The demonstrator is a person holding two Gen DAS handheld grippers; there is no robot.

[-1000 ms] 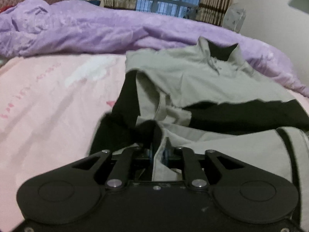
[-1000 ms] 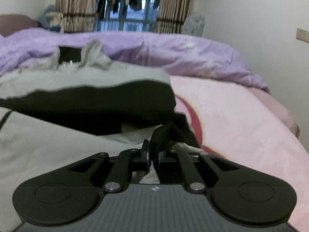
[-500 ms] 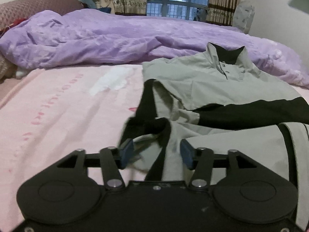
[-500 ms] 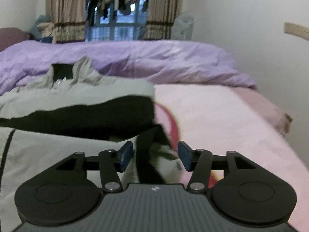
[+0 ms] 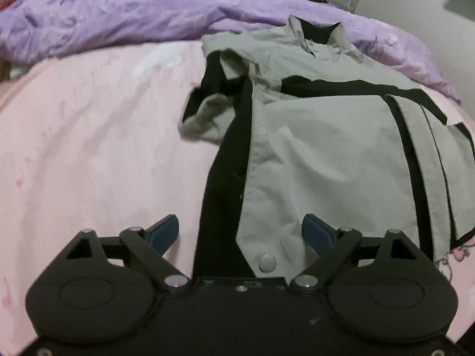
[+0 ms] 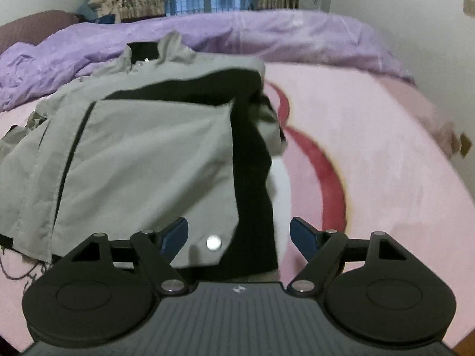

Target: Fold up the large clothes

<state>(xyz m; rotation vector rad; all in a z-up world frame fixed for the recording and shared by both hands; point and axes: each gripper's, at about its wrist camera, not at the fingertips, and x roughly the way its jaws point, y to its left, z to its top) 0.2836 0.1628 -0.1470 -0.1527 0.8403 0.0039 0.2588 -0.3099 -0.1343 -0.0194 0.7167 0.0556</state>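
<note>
Left gripper (image 5: 240, 231) gapes wide, gripping nothing, above the grey-and-black jacket's (image 5: 320, 148) near hem, probably seeking a new fold grip. Right gripper (image 6: 239, 233) is equally wide and empty over the jacket (image 6: 142, 154), which lies spread on the pink sheet (image 6: 371, 154).

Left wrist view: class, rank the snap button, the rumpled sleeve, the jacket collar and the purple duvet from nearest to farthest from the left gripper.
From the left gripper:
1. Snap button, between the fingers.
2. Rumpled sleeve, mid-bed, left of the jacket.
3. Jacket collar, far end.
4. Purple duvet, behind the collar.
</note>
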